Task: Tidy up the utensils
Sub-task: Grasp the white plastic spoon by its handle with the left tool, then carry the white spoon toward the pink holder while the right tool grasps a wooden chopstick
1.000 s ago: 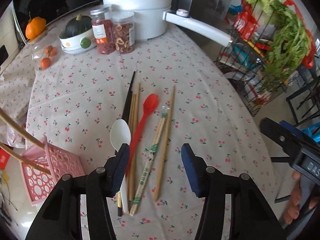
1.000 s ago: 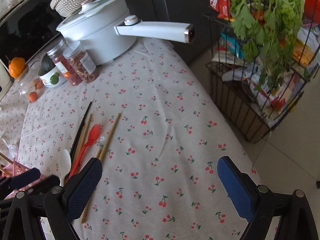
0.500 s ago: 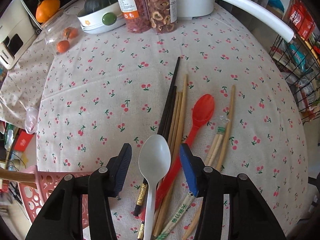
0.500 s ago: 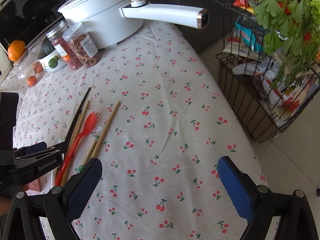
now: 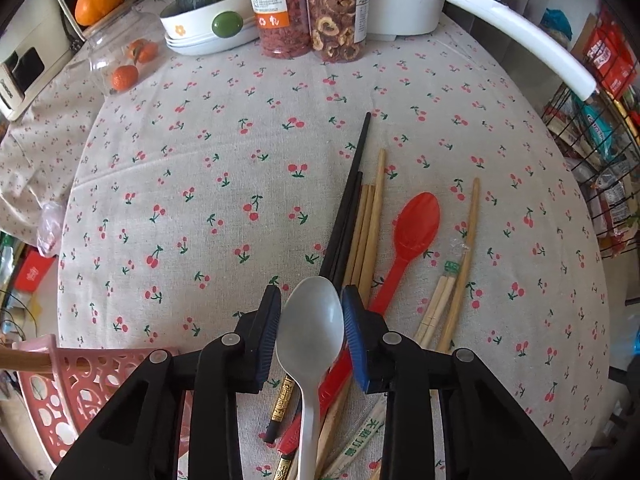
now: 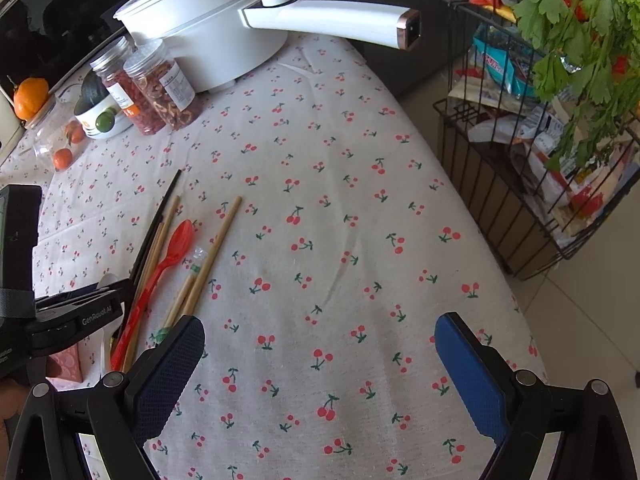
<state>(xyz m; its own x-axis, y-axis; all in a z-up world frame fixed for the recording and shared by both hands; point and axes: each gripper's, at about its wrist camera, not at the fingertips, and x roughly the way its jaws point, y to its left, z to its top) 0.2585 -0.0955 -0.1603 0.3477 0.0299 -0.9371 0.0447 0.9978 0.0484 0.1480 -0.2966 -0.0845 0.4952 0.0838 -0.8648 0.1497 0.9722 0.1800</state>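
The left gripper (image 5: 311,334) points forward and down over the near edge of the desk (image 5: 240,152), its jaws narrowed around the bowl of the white spoon (image 5: 310,332); both blue pads sit just beside the bowl's sides, and whether they press on it cannot be told. The white spoon's handle runs back between the jaws toward the camera, over the near ends of the utensil pile. In that pile, the black chopsticks (image 5: 346,208), the bamboo chopsticks (image 5: 370,224) and the red spoon (image 5: 414,226) lie side by side, pointing toward the far edge; the wrapped chopsticks (image 5: 436,312) and one loose bamboo stick (image 5: 464,256) lie just to the right. The pink basket (image 5: 80,384) sits at the near left corner, beside the left gripper. The right gripper (image 6: 320,376) hovers over the near right part of the desk, jaws spread wide and holding nothing. Bare cherry-print cloth extends from the pile to the right edge. Two jars (image 5: 312,4) and a white pot (image 6: 200,28) stand along the far edge.
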